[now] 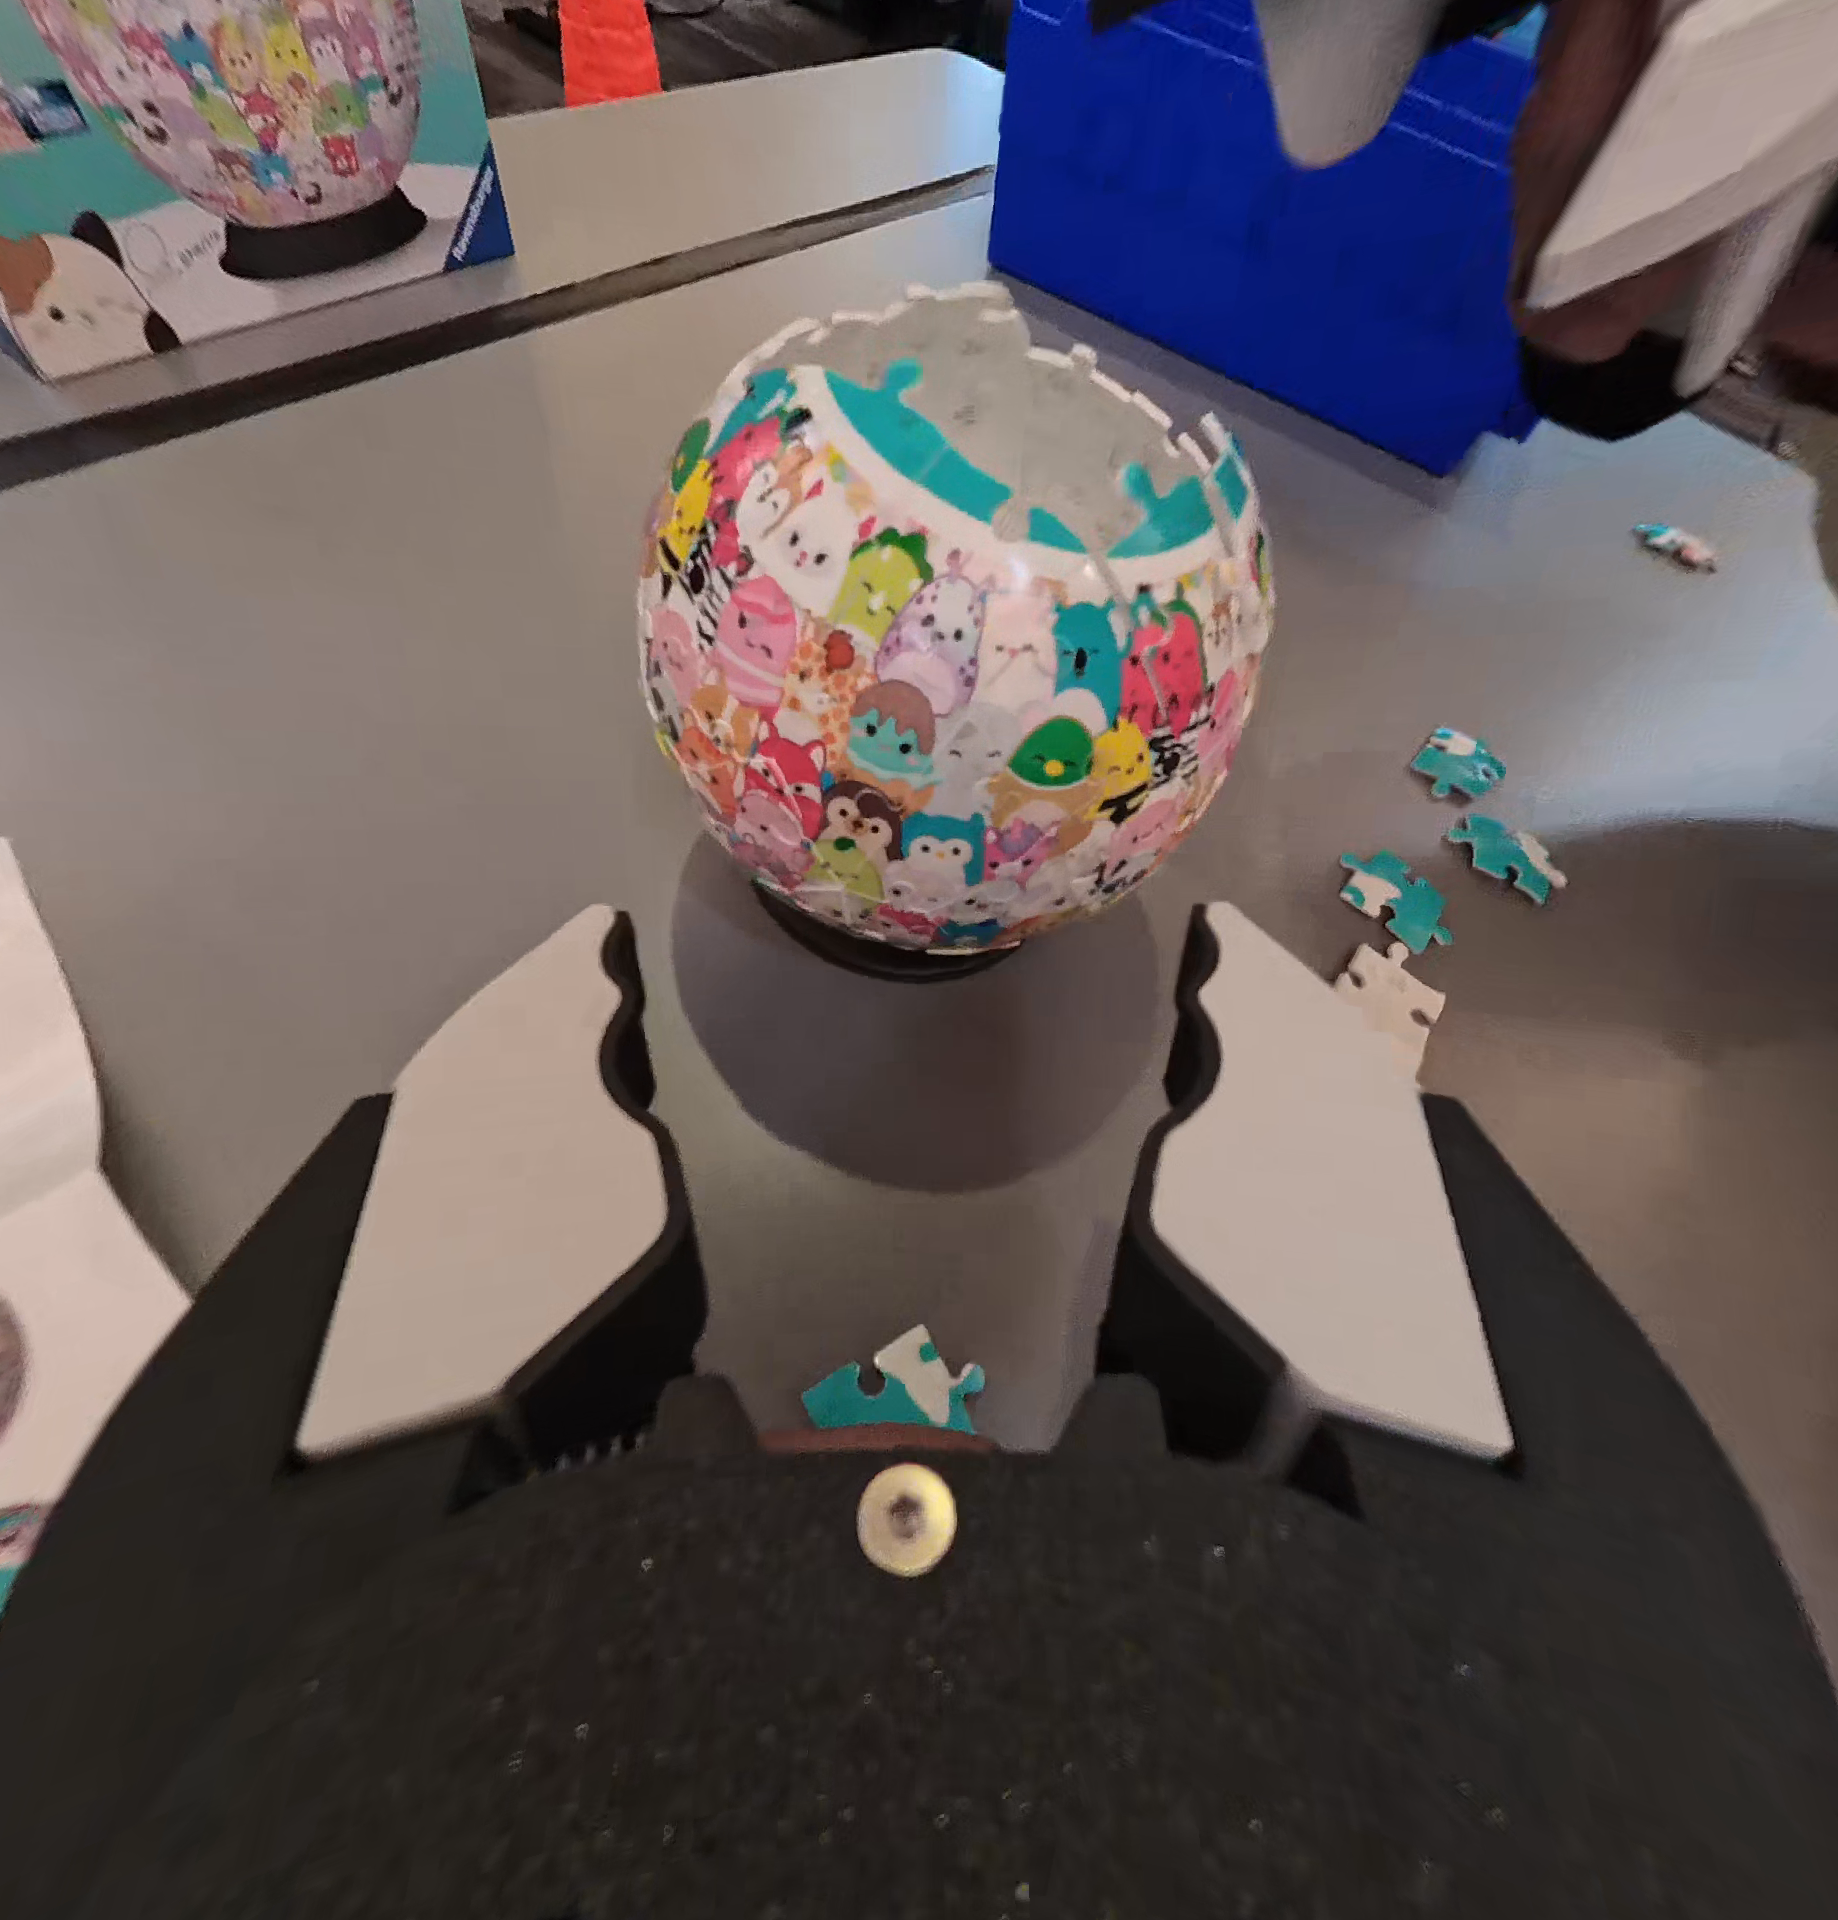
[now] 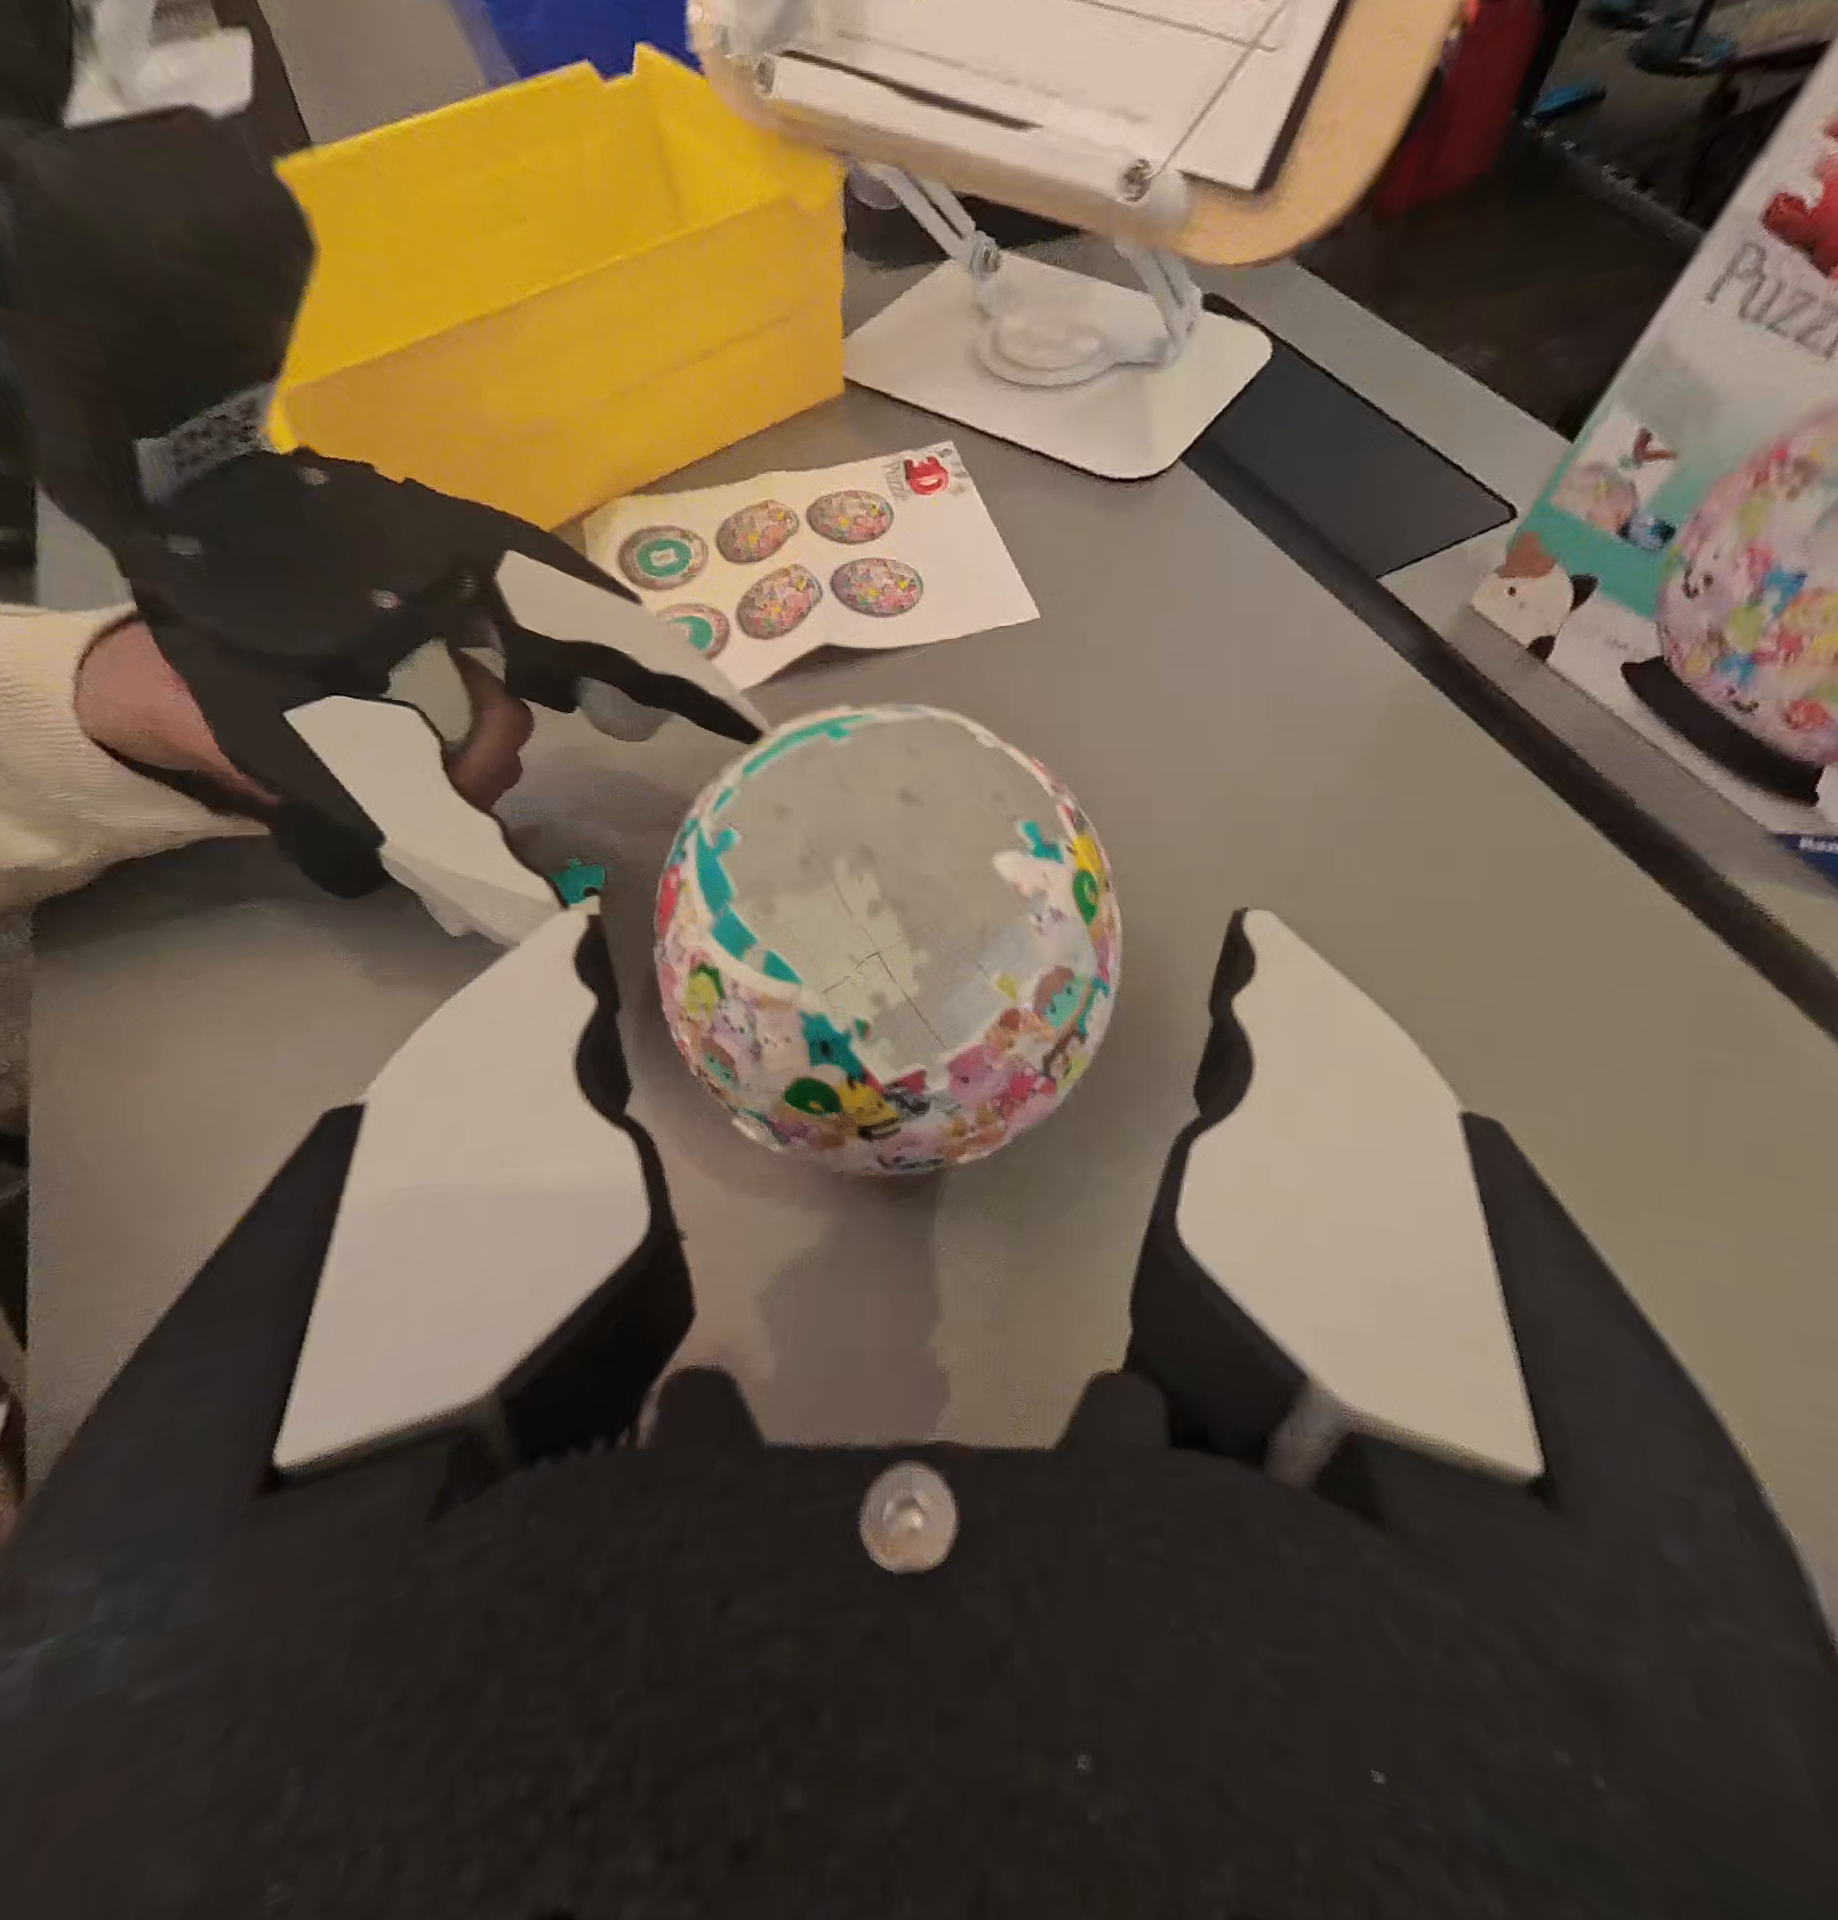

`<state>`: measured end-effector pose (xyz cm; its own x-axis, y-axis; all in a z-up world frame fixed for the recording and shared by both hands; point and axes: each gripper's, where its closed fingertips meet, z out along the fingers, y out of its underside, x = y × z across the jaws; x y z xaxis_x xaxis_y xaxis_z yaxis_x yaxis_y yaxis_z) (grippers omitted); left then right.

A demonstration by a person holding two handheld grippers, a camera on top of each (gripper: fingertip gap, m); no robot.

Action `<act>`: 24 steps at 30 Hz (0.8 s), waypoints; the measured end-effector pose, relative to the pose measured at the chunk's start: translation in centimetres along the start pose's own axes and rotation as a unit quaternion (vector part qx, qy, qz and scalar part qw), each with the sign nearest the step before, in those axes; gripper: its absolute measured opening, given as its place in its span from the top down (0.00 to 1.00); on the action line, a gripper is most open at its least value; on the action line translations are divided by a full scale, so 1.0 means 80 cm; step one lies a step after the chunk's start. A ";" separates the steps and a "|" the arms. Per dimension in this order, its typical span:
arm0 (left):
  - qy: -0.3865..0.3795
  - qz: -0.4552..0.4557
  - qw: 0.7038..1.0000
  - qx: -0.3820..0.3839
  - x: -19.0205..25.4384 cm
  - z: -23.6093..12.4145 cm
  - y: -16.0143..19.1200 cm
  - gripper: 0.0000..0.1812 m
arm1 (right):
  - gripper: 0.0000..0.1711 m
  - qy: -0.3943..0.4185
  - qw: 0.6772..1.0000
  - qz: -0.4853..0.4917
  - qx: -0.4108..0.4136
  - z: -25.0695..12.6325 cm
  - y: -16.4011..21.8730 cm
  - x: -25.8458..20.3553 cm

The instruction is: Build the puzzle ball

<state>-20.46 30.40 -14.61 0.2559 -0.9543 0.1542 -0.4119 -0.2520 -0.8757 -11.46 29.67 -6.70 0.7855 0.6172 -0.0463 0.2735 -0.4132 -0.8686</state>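
Note:
The puzzle ball [image 1: 946,686] stands on a black stand [image 1: 884,954] at the table's middle. It is covered in colourful cartoon figures, and its top is open with a jagged teal-and-white rim. My left gripper [image 1: 910,925] is open and empty, just short of the ball. A teal-and-white piece [image 1: 894,1392] lies on the table near its base. My right gripper [image 2: 915,925] is open and empty, above the ball [image 2: 889,966], looking down into it. The left gripper [image 2: 655,821] also shows at the ball's left. Several loose pieces [image 1: 1398,899] lie right of the ball.
A blue bin [image 1: 1258,208] stands behind the ball and a yellow bin [image 2: 562,291] beside it. The puzzle box [image 1: 219,156] stands at the back, near a picture sheet [image 2: 811,561] and a tablet stand [image 2: 1050,353]. One more piece [image 1: 1673,545] lies far right. To the teal-and-white piece [image 1: 894,1392]: left tips about 10 cm, right tips about 20 cm. My right wrist view [image 2: 576,896] looks at it from another angle.

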 end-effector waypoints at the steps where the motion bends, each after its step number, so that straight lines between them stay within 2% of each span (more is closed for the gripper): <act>1: 0.004 -0.007 1.000 0.003 0.000 0.004 -0.001 0.45 | 0.36 0.001 1.000 -0.012 -0.013 0.005 -0.002 -0.004; 5: 0.015 -0.047 0.998 0.034 -0.002 0.006 -0.018 0.42 | 0.33 0.014 0.997 -0.043 -0.064 0.028 0.013 0.004; 8: 0.003 -0.048 0.997 0.058 -0.009 -0.003 -0.032 0.41 | 0.33 0.028 0.996 -0.054 -0.062 0.031 0.021 0.013; 9: -0.003 -0.045 0.997 0.065 -0.012 -0.007 -0.038 0.43 | 0.32 0.031 0.996 -0.056 -0.064 0.031 0.025 0.014; 12: 0.017 -0.010 0.996 0.092 -0.002 -0.024 -0.060 0.66 | 0.29 0.027 0.996 -0.055 -0.058 0.032 0.032 0.011; 13: 0.031 0.011 0.995 0.098 0.007 -0.029 -0.068 0.69 | 0.29 0.021 0.997 -0.052 -0.049 0.032 0.031 0.006; 16: 0.069 0.106 0.989 0.070 0.040 -0.034 -0.077 0.70 | 0.29 0.018 0.998 -0.049 -0.034 0.033 0.034 0.000; 19: 0.075 0.216 0.972 0.051 0.058 -0.031 -0.080 0.70 | 0.30 0.033 0.997 -0.054 -0.038 0.037 0.041 0.007; 24: 0.088 0.279 0.956 0.007 0.063 -0.014 -0.076 0.57 | 0.29 0.024 0.999 -0.044 -0.022 0.040 0.042 0.008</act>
<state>-17.67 26.93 -8.03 -0.1531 -0.9519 -0.2655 -0.4294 0.3060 -0.8497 -11.80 30.81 -11.21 0.7832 0.6194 0.0533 0.3652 -0.3891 -0.8457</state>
